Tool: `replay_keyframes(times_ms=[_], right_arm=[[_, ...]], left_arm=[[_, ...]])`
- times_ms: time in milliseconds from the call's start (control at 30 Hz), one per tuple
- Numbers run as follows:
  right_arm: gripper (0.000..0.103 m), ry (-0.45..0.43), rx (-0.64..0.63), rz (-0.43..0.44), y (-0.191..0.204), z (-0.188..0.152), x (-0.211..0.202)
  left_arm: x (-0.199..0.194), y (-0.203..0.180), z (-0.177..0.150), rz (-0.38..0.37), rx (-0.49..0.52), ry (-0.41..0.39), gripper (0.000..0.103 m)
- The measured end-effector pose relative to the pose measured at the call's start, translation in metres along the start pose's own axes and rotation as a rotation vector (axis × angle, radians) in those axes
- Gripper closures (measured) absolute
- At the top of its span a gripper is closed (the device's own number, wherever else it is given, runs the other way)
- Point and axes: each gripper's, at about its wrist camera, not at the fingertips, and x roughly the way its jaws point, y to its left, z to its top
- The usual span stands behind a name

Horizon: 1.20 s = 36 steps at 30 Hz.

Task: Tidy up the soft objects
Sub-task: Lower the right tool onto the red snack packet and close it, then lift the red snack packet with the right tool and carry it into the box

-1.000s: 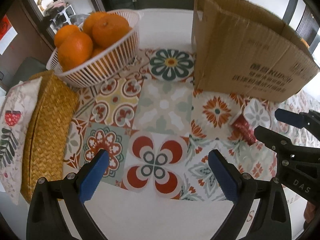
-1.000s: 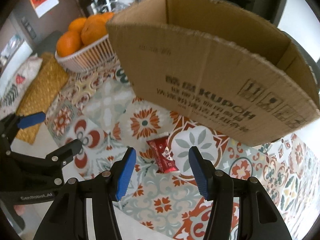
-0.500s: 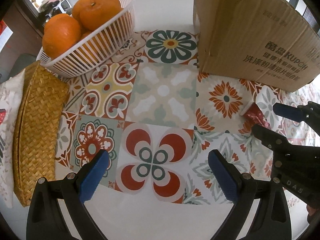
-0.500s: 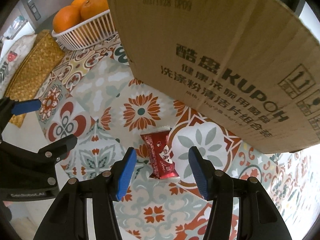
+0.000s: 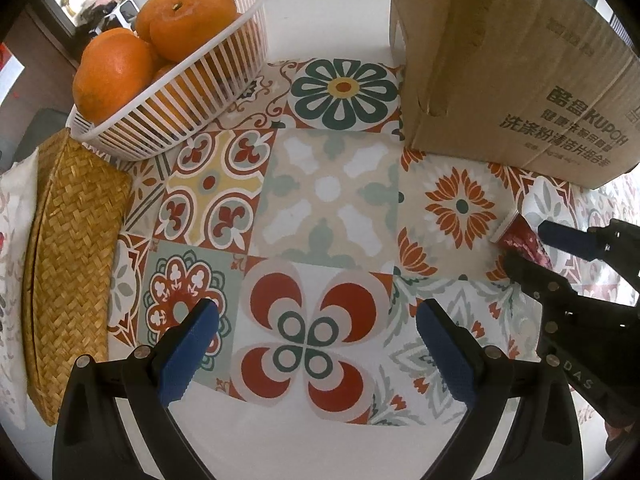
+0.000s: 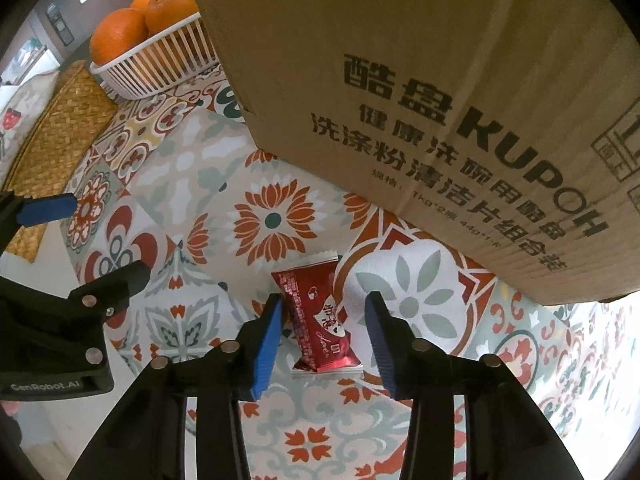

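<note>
White worktop (image 5: pixel 332 452) under a patterned tile-print mat (image 5: pixel 328 196) in orange, teal and cream. Behind it a dim room with a cluttered shelf, blurred.

Printed on the cardboard box (image 6: pixel 420 92) at the mat's far right edge: "KUPOH" among Chinese characters. "GenRobot.AI" on the left hand-held gripper's body; "Love" in script on the red snack packet (image 6: pixel 318 320).

White slatted basket (image 5: pixel 180 96) of oranges (image 5: pixel 114 76) at the mat's far left corner; woven straw tray (image 5: pixel 68 256) along its left edge. Open mat across the middle, between basket and box.

Left hand-held gripper (image 5: pixel 316 344): jaws wide apart, nothing between, low over the mat's near edge. Right hand-held gripper (image 6: pixel 322 332): jaws closing around the packet, flat on the mat just before the box; left pad at its edge, right pad short of it.
</note>
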Motion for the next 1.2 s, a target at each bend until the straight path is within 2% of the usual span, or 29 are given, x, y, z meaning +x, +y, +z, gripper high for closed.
replay_keyframes(times_ms=[133,733,1200], right_arm=[[0.076,-0.001,0.01,0.005,0.002,0.001,0.002],[0.079,-0.05,0.145,-0.005,-0.01,-0.021,-0.033],[0.079,-0.143,0.228,-0.034,-0.019,-0.039,-0.083]], left_arm=[[0.001,-0.002,0.002,0.006,0.007,-0.005,0.002],[-0.029,-0.009,-0.004,-0.01,0.028,-0.069,0.002],[-0.069,-0.021,-0.009,-0.007,0.076,-0.173,0.0]])
